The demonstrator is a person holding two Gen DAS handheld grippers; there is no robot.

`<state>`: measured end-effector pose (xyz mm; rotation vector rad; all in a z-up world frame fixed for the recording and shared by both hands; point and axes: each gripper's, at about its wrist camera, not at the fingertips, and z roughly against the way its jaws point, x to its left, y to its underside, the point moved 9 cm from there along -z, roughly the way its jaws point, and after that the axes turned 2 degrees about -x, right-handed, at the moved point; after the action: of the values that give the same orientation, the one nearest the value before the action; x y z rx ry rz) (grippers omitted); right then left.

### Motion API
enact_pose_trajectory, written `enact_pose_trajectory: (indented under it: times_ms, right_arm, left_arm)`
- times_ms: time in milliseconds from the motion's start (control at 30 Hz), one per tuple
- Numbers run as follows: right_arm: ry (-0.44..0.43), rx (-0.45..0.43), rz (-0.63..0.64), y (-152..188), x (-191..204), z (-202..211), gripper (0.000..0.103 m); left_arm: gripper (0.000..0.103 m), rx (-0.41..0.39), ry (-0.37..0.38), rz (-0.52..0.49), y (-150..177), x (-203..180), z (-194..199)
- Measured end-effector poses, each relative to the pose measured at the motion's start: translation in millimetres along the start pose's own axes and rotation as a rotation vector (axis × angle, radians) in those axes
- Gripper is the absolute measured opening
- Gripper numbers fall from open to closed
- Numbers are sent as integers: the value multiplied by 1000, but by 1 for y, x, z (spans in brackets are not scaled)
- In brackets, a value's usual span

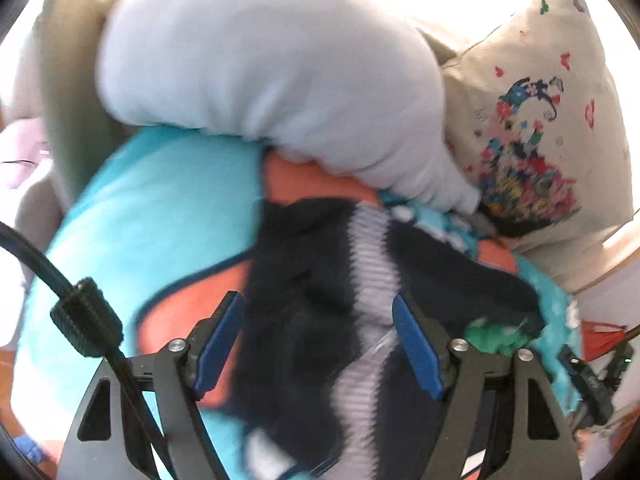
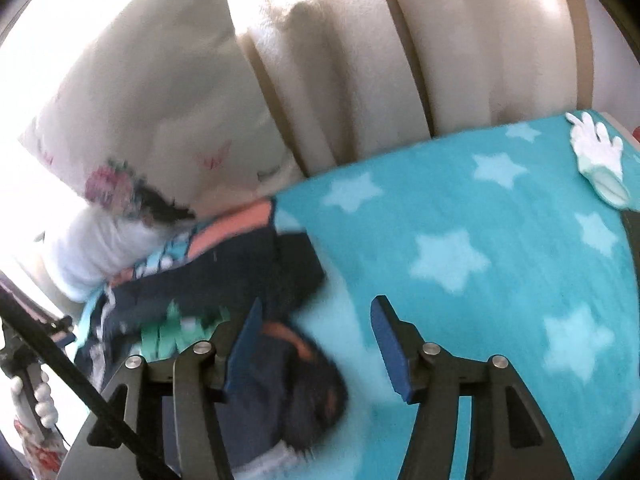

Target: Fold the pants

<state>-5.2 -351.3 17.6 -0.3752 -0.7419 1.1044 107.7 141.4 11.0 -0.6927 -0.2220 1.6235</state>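
Soft, matt navy cloth pants [image 1: 312,264] are lying on a fuzzy fleece blanket [image 2: 500,220]; a woven cotton cushion [image 1: 532,128] is looking coarse.

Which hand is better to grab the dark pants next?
Probably the left. The left hand-held gripper is open with the dark pants between its fingers; the right hand-held gripper is mostly over the blanket.

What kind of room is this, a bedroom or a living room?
Probably a living room or lounge at home: cream sofa cushions, a flower-printed throw pillow and a turquoise star blanket spread beneath the dark pants.
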Motion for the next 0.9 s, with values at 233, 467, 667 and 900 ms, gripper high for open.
enact_pose_trajectory:
  times_ms: [233,467,667,900]
  right_arm:
    - [3,11,0,50,4,-4,61]
    - [-58,47,54,55,37,-22,26]
    - [-137,55,12,54,45,-4,15]
    - [-93,101,17,76,34,1,15]
  left_arm:
    - [76,67,-92,34,52,28,1]
    - [38,11,-139,3,59,7,-12]
    - [29,24,-132,1,59,8,4]
    - [35,71,-166,-46,72,20,10]
